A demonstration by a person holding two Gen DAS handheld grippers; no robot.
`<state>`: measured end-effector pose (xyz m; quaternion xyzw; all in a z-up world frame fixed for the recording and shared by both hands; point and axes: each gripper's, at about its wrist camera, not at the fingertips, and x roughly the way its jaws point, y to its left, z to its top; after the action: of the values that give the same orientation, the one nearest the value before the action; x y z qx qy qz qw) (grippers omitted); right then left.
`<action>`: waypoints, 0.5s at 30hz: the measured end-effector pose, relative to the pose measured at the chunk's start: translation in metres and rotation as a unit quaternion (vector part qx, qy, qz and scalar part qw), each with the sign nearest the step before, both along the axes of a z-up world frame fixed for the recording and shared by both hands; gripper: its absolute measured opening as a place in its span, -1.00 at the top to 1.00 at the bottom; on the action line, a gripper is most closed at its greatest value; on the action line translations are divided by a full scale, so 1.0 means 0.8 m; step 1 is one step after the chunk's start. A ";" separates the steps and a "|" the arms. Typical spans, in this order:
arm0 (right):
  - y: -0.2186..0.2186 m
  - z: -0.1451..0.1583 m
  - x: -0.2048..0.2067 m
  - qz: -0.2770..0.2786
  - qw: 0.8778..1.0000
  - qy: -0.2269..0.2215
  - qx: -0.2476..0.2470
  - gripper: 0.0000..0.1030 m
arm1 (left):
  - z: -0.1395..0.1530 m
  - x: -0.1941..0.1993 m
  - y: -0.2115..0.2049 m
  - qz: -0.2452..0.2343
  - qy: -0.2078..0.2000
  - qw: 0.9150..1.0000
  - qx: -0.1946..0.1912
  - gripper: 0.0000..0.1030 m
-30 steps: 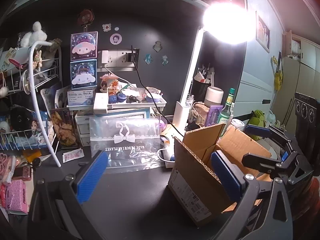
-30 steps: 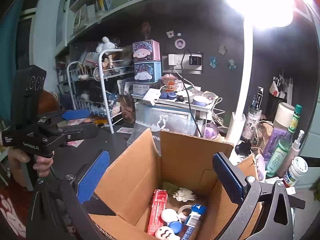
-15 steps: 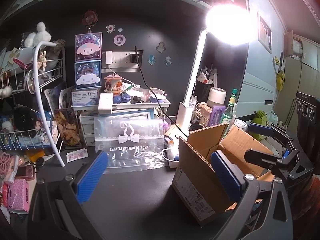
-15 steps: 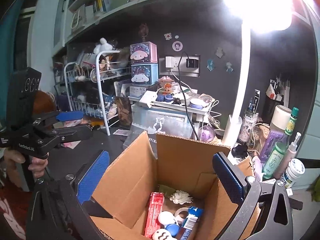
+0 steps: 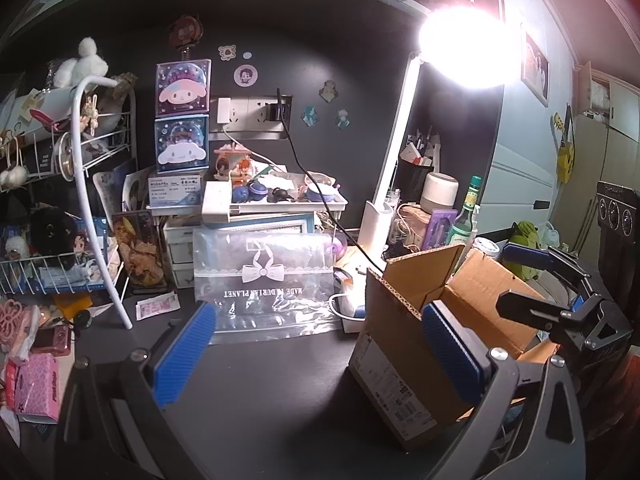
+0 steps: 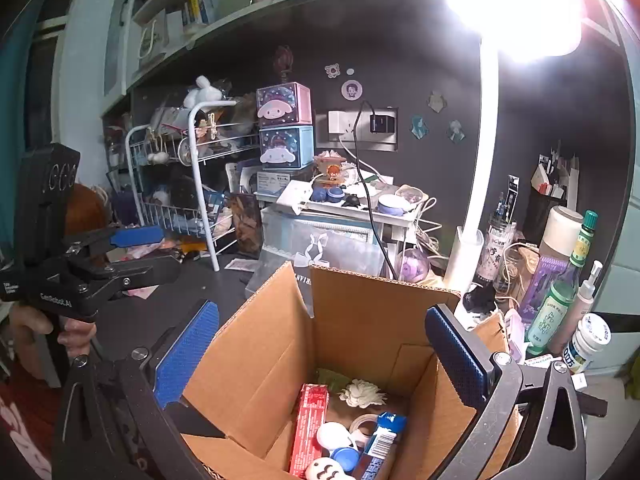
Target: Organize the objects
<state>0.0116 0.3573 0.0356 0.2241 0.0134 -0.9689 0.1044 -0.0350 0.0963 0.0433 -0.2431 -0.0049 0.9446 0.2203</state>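
The cardboard box (image 6: 360,364) is sitting open on the dark desk (image 5: 260,392), its flaps standing up. Inside the box, a red carton (image 6: 308,424) is lying along the left wall, a white flower (image 6: 362,394) is resting toward the back wall, and a blue-and-white tube (image 6: 382,440) is leaning near the front beside small round white and blue containers (image 6: 340,446).

The right gripper (image 6: 320,356) is hovering over the box with its blue pads spread wide, grasping nothing. The left gripper (image 5: 316,352) is hanging above the desk just left of the box, its pads likewise spread apart and gripping nothing; a hand (image 6: 60,328) is holding its handle.

Behind the box, a clear plastic bag (image 5: 264,280) with a white bow is leaning against white drawers (image 5: 180,248), and a white lamp (image 6: 476,208) is shining. To the right of the box, a green bottle (image 6: 560,300) is standing.
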 end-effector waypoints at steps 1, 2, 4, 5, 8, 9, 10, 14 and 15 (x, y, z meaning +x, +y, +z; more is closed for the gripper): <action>0.000 0.000 0.000 0.000 1.000 0.001 0.001 -1.00 | 0.000 0.000 0.000 0.001 -0.001 1.000 -0.002 -0.99; 0.000 0.000 0.000 -0.001 1.000 0.002 0.002 -1.00 | -0.001 -0.001 0.000 0.001 -0.001 1.000 -0.002 -0.99; -0.001 0.001 -0.001 -0.004 1.000 0.002 0.002 -1.00 | -0.001 -0.001 0.000 0.000 0.000 1.000 -0.002 -0.99; -0.002 0.001 -0.001 -0.004 1.000 0.001 0.004 -1.00 | -0.001 -0.001 0.000 0.000 -0.001 1.000 -0.002 -0.99; -0.003 0.001 -0.001 -0.006 1.000 0.001 0.007 -1.00 | -0.002 -0.001 0.000 0.001 0.000 1.000 -0.005 -0.99; -0.004 0.002 0.000 -0.007 1.000 0.002 0.007 -1.00 | -0.002 -0.002 0.001 0.002 0.000 1.000 -0.006 -0.99; -0.004 0.001 0.000 -0.007 1.000 0.001 0.005 -1.00 | -0.002 -0.002 0.001 0.003 -0.001 1.000 -0.007 -0.99; -0.004 0.002 0.000 -0.007 1.000 -0.002 0.000 -1.00 | -0.003 -0.003 0.001 0.002 -0.001 1.000 -0.008 -0.99; -0.004 0.002 0.000 -0.007 1.000 -0.003 -0.002 -1.00 | -0.003 -0.003 0.001 0.003 -0.001 1.000 -0.009 -0.99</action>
<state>0.0115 0.3540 0.0375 0.2270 0.0098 -0.9688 0.0984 -0.0375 0.0974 0.0406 -0.2460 0.0023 0.9450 0.2157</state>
